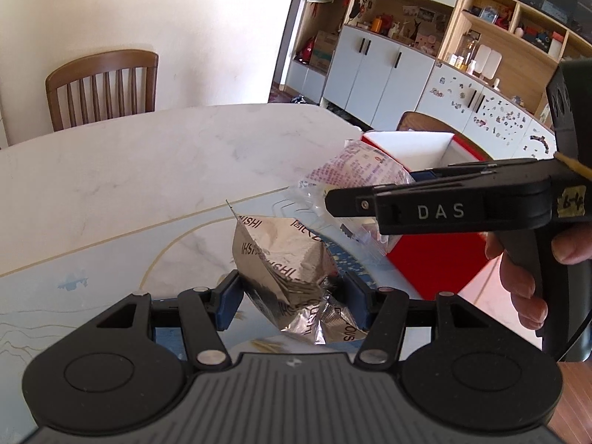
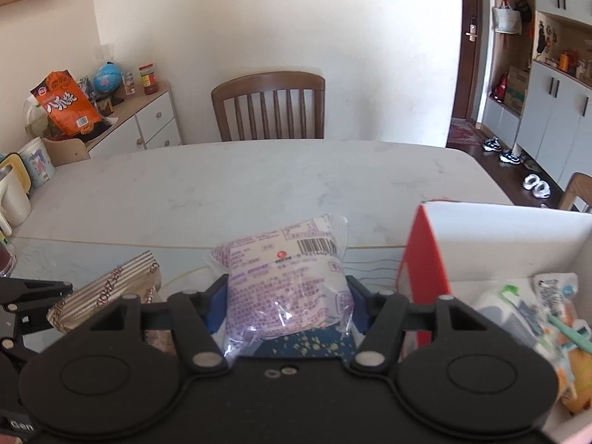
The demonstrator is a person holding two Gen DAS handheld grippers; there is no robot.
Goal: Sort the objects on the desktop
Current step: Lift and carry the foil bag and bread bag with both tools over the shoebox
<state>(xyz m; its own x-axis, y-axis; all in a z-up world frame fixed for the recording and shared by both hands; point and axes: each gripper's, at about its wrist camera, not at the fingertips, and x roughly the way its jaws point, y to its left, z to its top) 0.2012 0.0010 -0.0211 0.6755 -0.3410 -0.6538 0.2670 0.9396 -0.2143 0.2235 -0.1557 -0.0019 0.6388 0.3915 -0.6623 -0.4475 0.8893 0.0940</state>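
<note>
My left gripper [image 1: 292, 296] is shut on a crumpled silver foil packet [image 1: 285, 259] and holds it above the marble table [image 1: 148, 170]. My right gripper [image 2: 286, 296] is shut on a clear bag with purple print [image 2: 285, 281], held above the table next to a red and white box [image 2: 499, 244]. In the left wrist view the right gripper's body [image 1: 444, 207] reaches in from the right with the purple-print bag [image 1: 351, 177] in front of the box [image 1: 414, 155]. The box holds several snack packs [image 2: 536, 314].
A striped brown snack packet [image 2: 111, 292] lies on the table at the left, beside the left gripper's black body [image 2: 26, 296]. Wooden chairs [image 2: 268, 107] stand at the far side and right end [image 2: 577, 192]. A kettle and cups [image 2: 14, 188] stand at the left edge.
</note>
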